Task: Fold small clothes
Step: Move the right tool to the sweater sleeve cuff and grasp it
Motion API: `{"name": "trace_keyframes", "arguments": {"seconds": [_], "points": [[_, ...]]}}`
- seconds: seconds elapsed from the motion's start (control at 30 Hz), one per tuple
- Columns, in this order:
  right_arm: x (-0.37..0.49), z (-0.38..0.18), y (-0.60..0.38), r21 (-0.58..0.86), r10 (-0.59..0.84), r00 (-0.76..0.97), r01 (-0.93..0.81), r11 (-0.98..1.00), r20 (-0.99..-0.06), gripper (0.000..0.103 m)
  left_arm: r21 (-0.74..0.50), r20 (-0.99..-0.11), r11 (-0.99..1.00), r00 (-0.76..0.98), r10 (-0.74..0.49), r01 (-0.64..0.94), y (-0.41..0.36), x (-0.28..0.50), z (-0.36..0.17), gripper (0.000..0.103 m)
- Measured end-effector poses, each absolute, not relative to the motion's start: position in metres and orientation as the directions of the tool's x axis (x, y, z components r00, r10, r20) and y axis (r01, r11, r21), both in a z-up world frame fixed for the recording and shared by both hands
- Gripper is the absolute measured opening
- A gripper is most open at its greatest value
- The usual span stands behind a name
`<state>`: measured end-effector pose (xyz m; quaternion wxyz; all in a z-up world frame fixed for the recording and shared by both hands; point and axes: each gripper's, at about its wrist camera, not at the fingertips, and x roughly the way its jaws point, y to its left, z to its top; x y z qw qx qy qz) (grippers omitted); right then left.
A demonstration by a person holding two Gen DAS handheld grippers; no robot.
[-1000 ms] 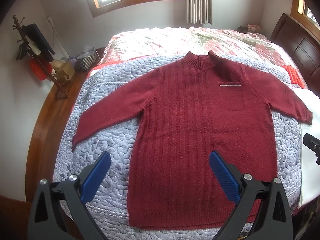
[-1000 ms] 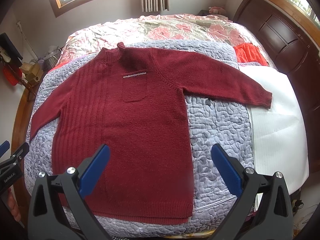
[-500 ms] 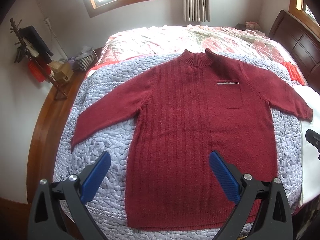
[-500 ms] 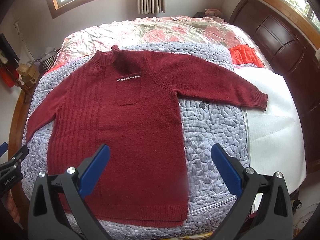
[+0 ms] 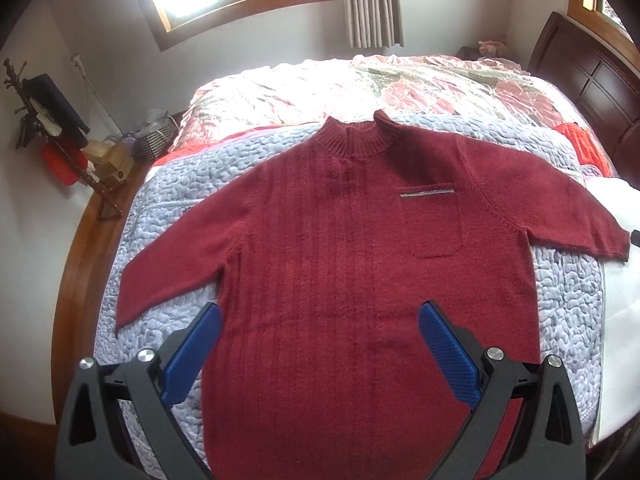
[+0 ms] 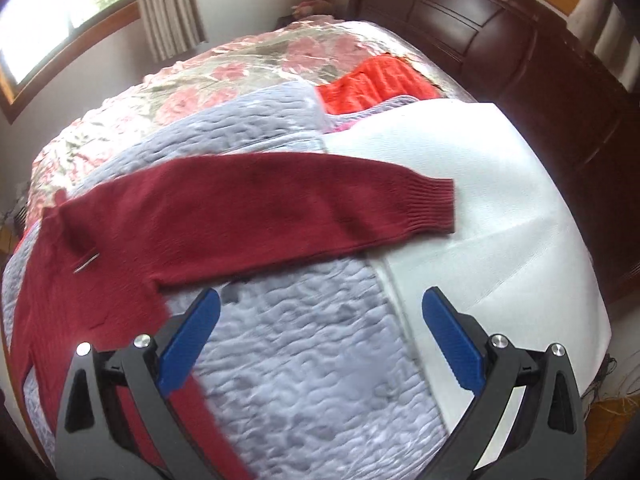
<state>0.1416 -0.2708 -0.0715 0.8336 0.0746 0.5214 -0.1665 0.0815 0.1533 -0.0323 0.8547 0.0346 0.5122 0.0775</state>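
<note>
Sweater flat, no fold begun; both my tongs gape empty.
My right gripper (image 6: 320, 344) should pinch the right sleeve's cuff (image 6: 434, 208) squarely, then carry it across the sweater (image 5: 360, 280); my left gripper (image 5: 320, 356) hovers over the hem.

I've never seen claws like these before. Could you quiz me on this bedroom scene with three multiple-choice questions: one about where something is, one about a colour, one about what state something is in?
1. Where does the cuff of the dark red knitted sweater end up in the right wrist view?
A. On the white sheet
B. On the floral bedspread
C. Hanging off the bed

2. What colour are the pads on the claw fingers?
A. Green
B. Blue
C. Yellow

3. What state are the two claws in?
A. Both clamped on the sweater
B. One open, one shut
C. Both open, holding nothing

Answers:
1. A: the ribbed cuff lies on the white sheet, past the edge of the lavender quilted blanket.
2. B: the pads are blue in both views.
3. C: the left claw and right claw have their fingers spread wide with nothing between them.
</note>
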Motion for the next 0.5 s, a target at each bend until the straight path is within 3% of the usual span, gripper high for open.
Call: {"name": "trace_keyframes", "arguments": {"seconds": [0.4,0.47,0.5], "points": [[0.206,-0.171,-0.432,0.085,-0.075,0.340,0.434,0.897,-0.937,0.099,0.103,-0.851,0.994,0.516,0.102,-0.027,0.050,0.162,-0.060,0.099],[0.212,-0.182,-0.444,0.125,-0.035,0.338,0.440,0.889,-0.941,0.092,0.097,-0.854,0.995,0.511,0.094,-0.022,0.041,0.170,-0.065,0.099],[0.215,-0.187,-0.448,0.133,-0.018,0.323,0.439,0.889,-0.946,0.079,0.096,-0.855,0.995,0.510,0.093,-0.021,0.038,0.172,-0.067,0.099]]}}
